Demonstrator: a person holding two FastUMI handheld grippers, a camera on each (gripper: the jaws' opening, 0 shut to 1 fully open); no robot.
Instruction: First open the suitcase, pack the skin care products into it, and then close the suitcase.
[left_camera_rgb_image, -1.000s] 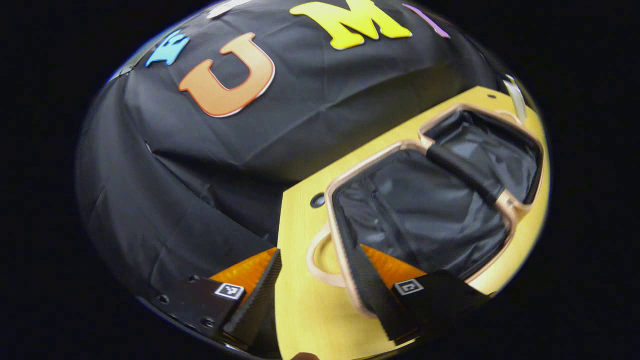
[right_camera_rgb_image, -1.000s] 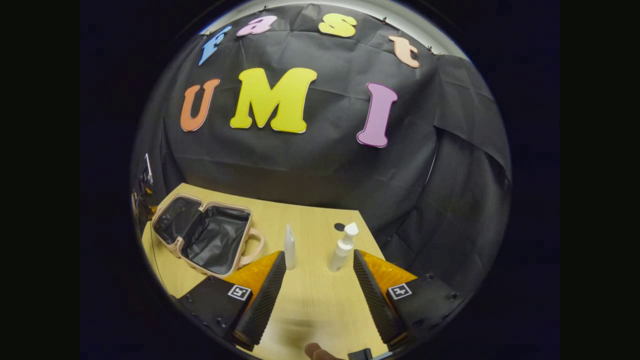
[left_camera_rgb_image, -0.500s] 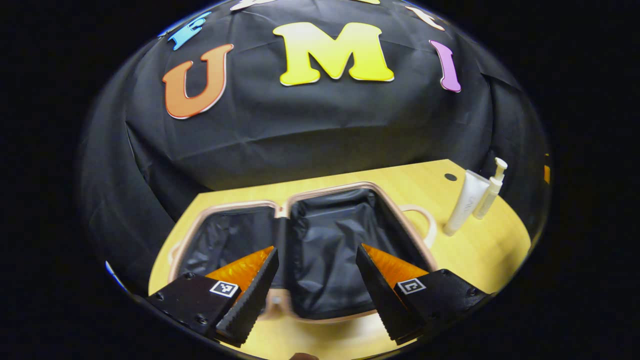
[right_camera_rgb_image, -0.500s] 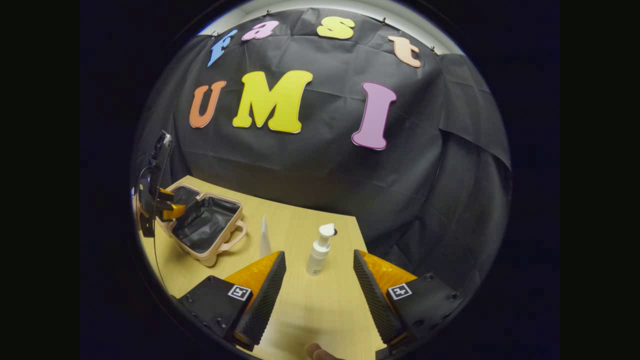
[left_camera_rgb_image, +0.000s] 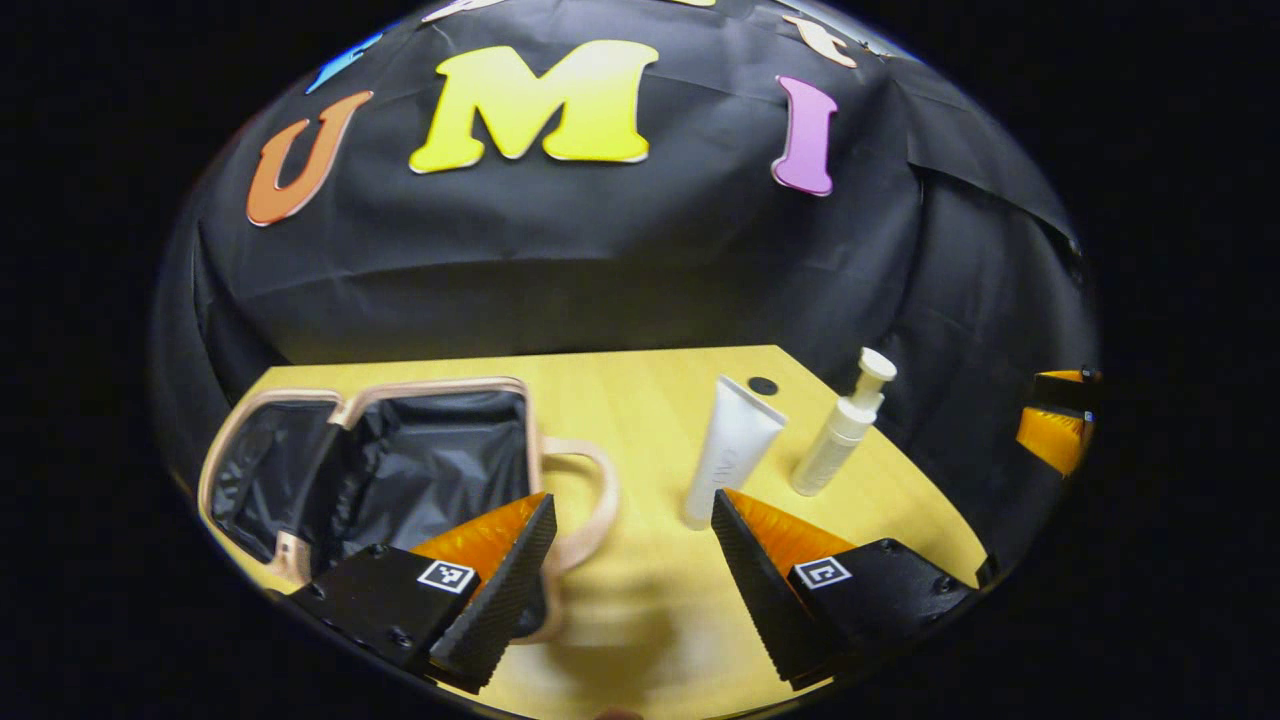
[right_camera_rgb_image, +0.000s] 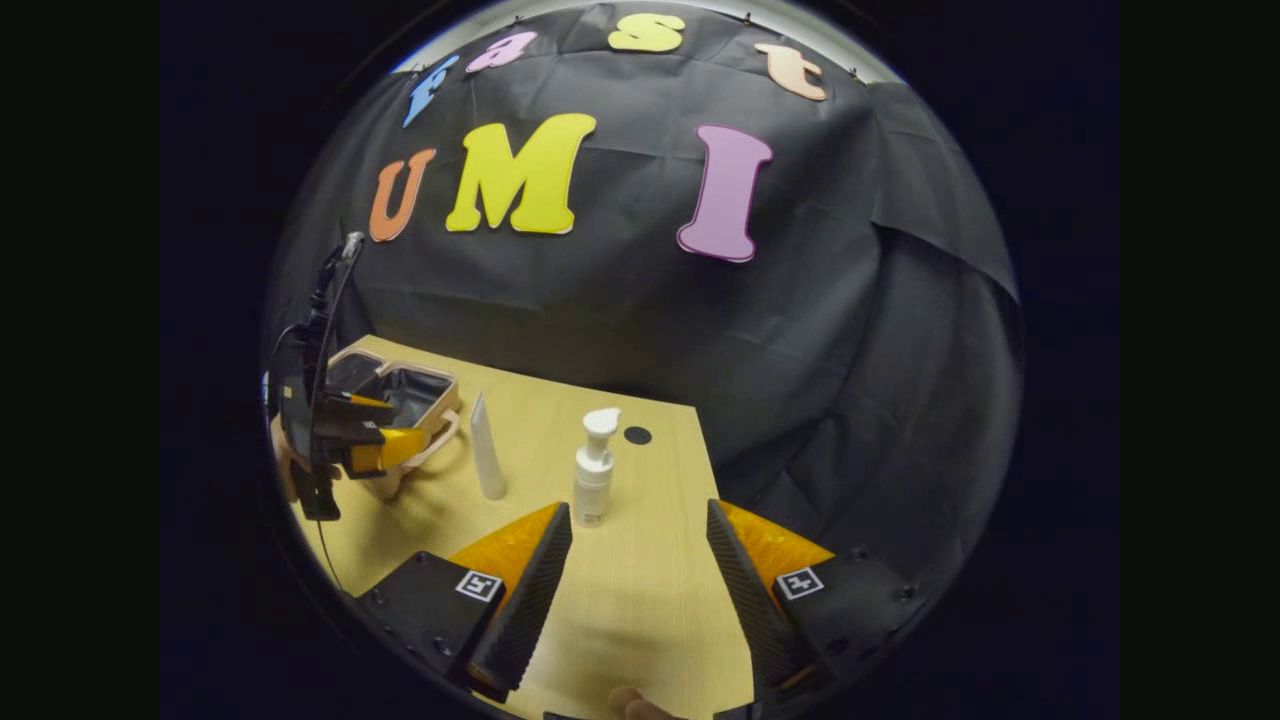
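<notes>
Suitcase (left_camera_rgb_image: 380, 470) is seen lying open flat on the wooden table (left_camera_rgb_image: 640, 400), toward its left part in the left gripper view, both dark-lined halves exposed and a loop handle (left_camera_rgb_image: 585, 500) turned toward the products. Two skin care items stand upright just beside each other, near the handle but apart from it: a white tube (left_camera_rgb_image: 730, 450) resting on its cap end, and a slim pump bottle (left_camera_rgb_image: 840, 435) nearer the table's right edge. Opening is judged done; packing is not yet begun, as nothing is seen inside the lining. Left gripper (left_camera_rgb_image: 630, 570) is held with its fingers spread wide, nothing between them, above bare table between the handle and the tube. Right gripper (right_camera_rgb_image: 635, 580) is likewise parted and empty, with the pump bottle (right_camera_rgb_image: 593, 470) just ahead of its left finger. Both items are judged light and easily toppled; the tube is probably soft and may yield under pressure, so a grip across its firmer lower part near the cap seems best. The bottle is likely stiff, smooth plastic, best taken at mid-body below the pump head. Their closeness is the main obstacle: a finger sliding between them could knock either over. A small dark hole (left_camera_rgb_image: 763, 385) in the table lies behind the tube, and the booth's cloth wall (left_camera_rgb_image: 600, 250) hangs close behind.
</notes>
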